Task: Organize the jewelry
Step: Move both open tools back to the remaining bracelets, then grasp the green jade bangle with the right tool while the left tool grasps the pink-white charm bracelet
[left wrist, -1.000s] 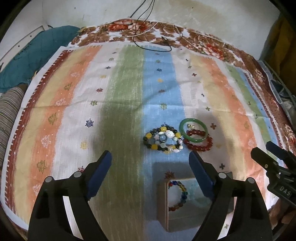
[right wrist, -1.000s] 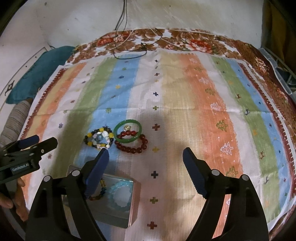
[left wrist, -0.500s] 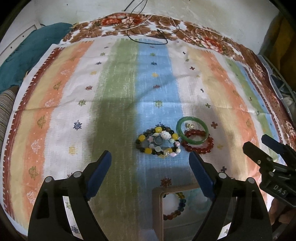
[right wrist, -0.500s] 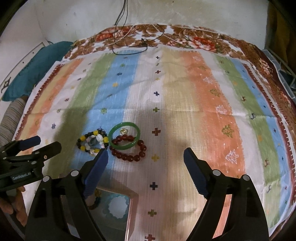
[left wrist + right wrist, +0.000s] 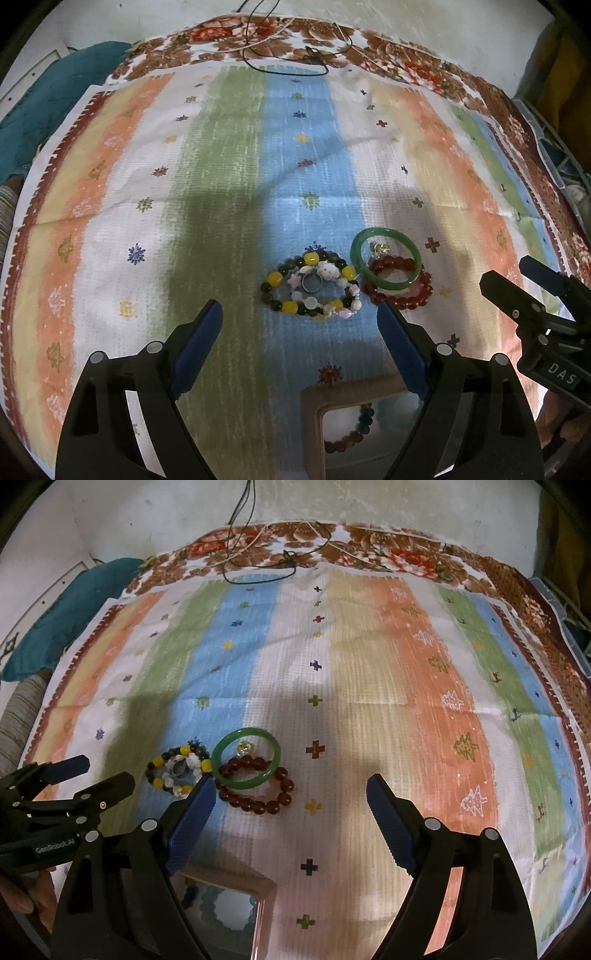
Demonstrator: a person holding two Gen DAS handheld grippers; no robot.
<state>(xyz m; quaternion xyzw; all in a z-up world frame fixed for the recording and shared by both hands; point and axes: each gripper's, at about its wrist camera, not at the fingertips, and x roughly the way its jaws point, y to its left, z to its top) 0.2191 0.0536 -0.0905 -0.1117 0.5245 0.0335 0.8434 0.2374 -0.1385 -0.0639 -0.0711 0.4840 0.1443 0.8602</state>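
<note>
A pile of jewelry lies on the striped cloth: a green bangle point(image 5: 386, 257) point(image 5: 247, 758) resting on a red bead bracelet point(image 5: 399, 287) point(image 5: 258, 788), with a small gold piece point(image 5: 380, 248) inside the bangle. Left of them lies a dark-and-yellow bead bracelet point(image 5: 309, 282) point(image 5: 177, 770) with a silver ring point(image 5: 312, 283) and pale charms. A wooden box point(image 5: 321, 406) point(image 5: 229, 908) near the front holds a multicolour bead bracelet point(image 5: 354, 432) and a pale blue one point(image 5: 225, 904). My left gripper point(image 5: 299, 332) is open just before the yellow bracelet. My right gripper point(image 5: 288, 805) is open near the red bracelet.
The striped cloth point(image 5: 221, 184) covers a floral blanket point(image 5: 406, 66). Black and white cords point(image 5: 288, 55) lie at the far edge. A teal cushion point(image 5: 44, 110) sits at the far left. A basket edge point(image 5: 554, 140) shows at the right.
Both grippers have moved forward toward the jewelry pile; the box has slid toward the bottom of both views. Both stay open and empty.
</note>
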